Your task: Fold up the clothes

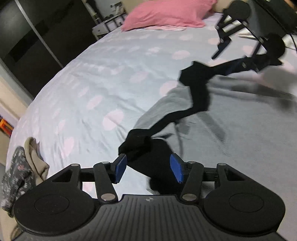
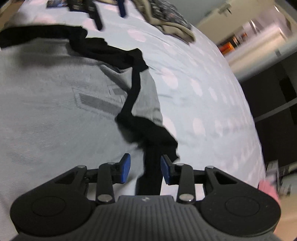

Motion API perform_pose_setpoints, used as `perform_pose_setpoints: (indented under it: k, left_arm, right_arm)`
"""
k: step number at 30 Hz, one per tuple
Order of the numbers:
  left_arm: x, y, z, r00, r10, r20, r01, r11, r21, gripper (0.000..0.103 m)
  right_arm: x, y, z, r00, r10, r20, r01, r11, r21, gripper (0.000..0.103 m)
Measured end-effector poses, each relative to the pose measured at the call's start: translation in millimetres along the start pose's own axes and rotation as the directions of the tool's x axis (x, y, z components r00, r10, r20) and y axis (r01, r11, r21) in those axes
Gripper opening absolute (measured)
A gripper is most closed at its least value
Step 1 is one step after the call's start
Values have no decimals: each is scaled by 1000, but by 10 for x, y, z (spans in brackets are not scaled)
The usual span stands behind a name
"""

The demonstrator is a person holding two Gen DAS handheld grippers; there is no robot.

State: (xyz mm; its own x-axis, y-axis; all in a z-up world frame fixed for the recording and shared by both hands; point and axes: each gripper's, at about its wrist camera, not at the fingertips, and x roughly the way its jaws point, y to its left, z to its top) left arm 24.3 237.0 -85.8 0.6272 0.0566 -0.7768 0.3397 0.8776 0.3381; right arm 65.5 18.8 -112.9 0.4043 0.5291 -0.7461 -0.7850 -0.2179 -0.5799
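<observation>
Bedroom, dim; dark wardrobe [image 1: 37,37] along one side, pale wall beyond.

Bed [image 1: 83,83]: pale blue sheet with pink spots, carries everything listed.

Grey garment [image 2: 55,103]: spread flat on the bed, faint print on its face.

Pink pillow [image 1: 167,14]: at the far end of the bed.

Heap of clothes [image 1: 24,166]: beige and dark patterned pieces, bunched at the bed's edge, well apart from the work.

Black garment [image 1: 196,92]: long, narrow, twisted like a rope, strung across the grey garment from one set of tongs to the other.

Left tongs [image 1: 148,167]: blue pads apart, one black end bunched between them; whether the pads press it, cannot tell.

Right tongs [image 2: 145,169]: pads apart, a black strip passing through the gap; grip likewise unclear.

Handling note: the piece is twisted, so it likely wants even tension and untwisting, then laying flat clear of the grey garment, ahead of any crease. Motion blur advises slower travel.
</observation>
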Motion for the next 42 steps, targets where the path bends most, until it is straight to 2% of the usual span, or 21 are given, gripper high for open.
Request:
perform_pose_setpoints:
  k: [4,8,10,11,12,14,18,21,24,25,26,28,30,31,33,37,39,42]
  left_arm:
    - [204,191,-43,999,-32,16,33,994,-106,50]
    - [338,245,-47,999,-37,28,40,994,-103,50]
    - [387,263,-49,998,-43,36,47,993,-107,50]
    - [400,272,-52,998,-50,41,54,992,-112,50]
    - [413,281,-52,997,-55,45,60,992,-114,50]
    - [439,283,-47,997,-59,54,64,993,-96,50]
    - [548,257,-31,998,-26,59,28,999,-29,50]
    - [649,230,-23,998,-43,43,41,998,40,49]
    - [732,223,-15,999,-30,33,27,995,92,43]
    - [750,248,-6,999,-25,34,22,996,87,32]
    - [762,286,4,999,-27,34,24,997,71,15]
    - [767,471,33,996,-77,44,78,996,-30,3]
    - [779,653,59,990,-128,57,134,984,-117,3]
    - [787,737,80,990,-127,64,135,981,-141,3]
    - [797,920,128,993,-85,87,101,976,-191,3]
    - [821,1287,215,988,-66,137,111,929,-353,3]
    - [850,1363,274,987,-54,150,108,920,-378,3]
    - [965,1366,362,989,-51,141,105,909,-402,3]
  right_arm:
    - [294,89,94,999,-14,49,21,991,-134,40]
    - [528,127,188,997,1,77,13,984,-175,38]
    - [626,118,225,997,27,76,-14,986,-167,33]
    - [676,113,243,996,41,76,-28,986,-163,22]
    - [714,83,264,996,59,71,-48,988,-149,14]
    - [696,-65,282,994,70,89,-63,995,-78,9]
    - [646,-374,314,988,84,130,-94,993,71,7]
    - [606,-575,328,984,91,156,-116,980,162,7]
    - [589,-651,302,981,102,166,-134,971,199,7]
    - [587,-682,281,979,105,172,-141,966,217,6]
    - [584,-713,261,978,108,178,-149,961,234,6]
    - [579,-776,220,975,114,190,-163,949,269,6]
    - [574,-838,179,972,120,202,-178,936,303,6]
    - [571,-869,158,970,122,208,-186,929,320,5]
    - [584,-973,115,970,102,220,-179,913,366,5]
    - [656,-1210,48,970,17,244,-137,863,486,3]
    - [686,-1307,41,965,-17,261,-130,836,534,3]
    - [750,-1417,58,967,-68,245,-89,812,577,3]
